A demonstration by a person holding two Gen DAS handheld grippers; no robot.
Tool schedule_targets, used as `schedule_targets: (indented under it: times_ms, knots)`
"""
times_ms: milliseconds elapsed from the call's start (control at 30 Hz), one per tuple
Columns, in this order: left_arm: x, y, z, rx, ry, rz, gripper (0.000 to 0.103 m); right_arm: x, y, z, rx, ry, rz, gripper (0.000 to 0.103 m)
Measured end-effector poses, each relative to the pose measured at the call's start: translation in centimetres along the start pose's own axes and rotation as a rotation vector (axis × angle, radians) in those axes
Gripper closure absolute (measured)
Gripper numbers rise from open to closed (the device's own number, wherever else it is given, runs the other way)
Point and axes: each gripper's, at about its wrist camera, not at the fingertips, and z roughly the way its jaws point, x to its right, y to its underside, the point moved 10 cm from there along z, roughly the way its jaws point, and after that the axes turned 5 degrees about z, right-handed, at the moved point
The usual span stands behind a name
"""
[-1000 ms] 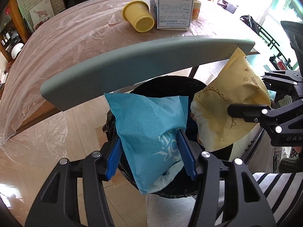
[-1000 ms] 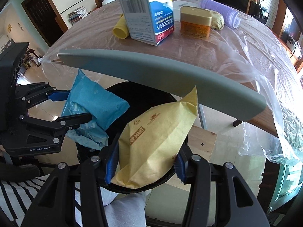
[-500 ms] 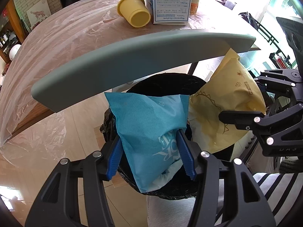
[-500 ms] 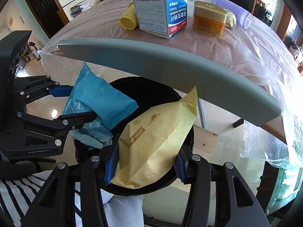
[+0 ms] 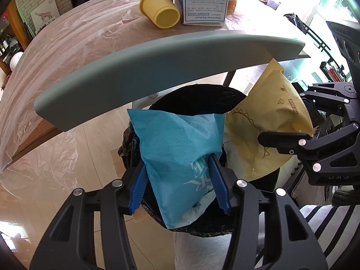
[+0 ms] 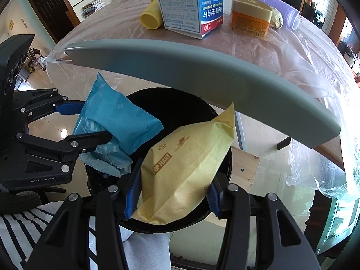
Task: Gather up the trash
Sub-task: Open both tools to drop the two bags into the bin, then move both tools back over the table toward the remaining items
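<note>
The left gripper (image 5: pixel 178 181) had its blue fingers (image 5: pixel 137 187) closing, pressed against a crumpled teal paper bag with white lettering (image 5: pixel 177 155), which hung over the open mouth of a round bin lined with a black plastic bag (image 5: pixel 198 94). Just beside it, the right gripper (image 6: pixel 172 194) held its blue fingers (image 6: pixel 132 191) narrow and clamped on a puffed yellow paper bag with brown print (image 6: pixel 186 164), also above the bin. A grey curved bar (image 6: pixel 202 74) crossed in front of both. Beyond it, on the plastic-covered wooden surface (image 6: pixel 258 51), lay a yellow plastic cup on its side (image 5: pixel 160 7), a white and blue medicine box (image 6: pixel 191 4), and an orange jar with a gold lid (image 6: pixel 252 15).
</note>
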Motion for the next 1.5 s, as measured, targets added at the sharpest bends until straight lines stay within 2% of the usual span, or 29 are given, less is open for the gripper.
schedule_targets:
  times_ms: [100,167,200,333,567,633,700,800,967,1100,1233,1500]
  knots:
    - [-0.1,0.0,-0.1,0.009,0.016,-0.006,0.049,0.1,0.1,0.1,-0.002,0.002,0.01,0.052]
    - [-0.5,-0.1,-0.3,0.025,0.01,-0.007,0.038,0.4,0.0,-0.2,0.006,0.004,0.03,0.047]
    - [-0.4,-0.2,-0.6,0.033,0.016,-0.007,0.029,0.5,0.0,-0.5,0.012,0.0,0.04,0.042]
    - [-0.4,-0.4,-1.4,0.053,0.015,0.009,0.025,1.0,0.0,-1.9,0.043,0.025,0.032,0.028]
    - [-0.6,-0.9,-4.0,0.108,0.046,-0.014,0.016,1.9,-1.1,-6.3,0.161,0.06,0.04,0.016]
    - [-0.6,-1.7,-5.4,0.148,0.045,-0.024,0.008,2.3,-2.2,-8.2,0.222,0.07,0.061,0.008]
    - [-0.8,-2.4,-7.0,0.191,0.043,-0.028,0.006,2.9,-3.4,-10.1,0.284,0.087,0.084,0.004]
    - [-1.2,-4.4,-9.3,0.272,0.023,-0.034,0.003,4.7,-6.0,-12.2,0.352,0.113,0.139,0.004]
    - [-0.7,-8.1,-10.8,0.352,0.028,-0.035,0.002,8.5,-10.6,-13.7,0.425,0.114,0.257,0.004]
    - [-0.1,-10.7,-10.3,0.363,0.02,-0.006,0.002,10.0,-14.6,-12.8,0.43,0.135,0.246,0.004]
    - [0.6,-12.4,-9.4,0.361,0.009,0.033,0.002,11.4,-18.0,-10.7,0.389,0.147,0.208,0.004]
    - [-0.1,-14.6,-7.5,0.332,0.051,0.0,0.002,12.7,-21.7,-6.3,0.288,0.179,0.104,0.006]
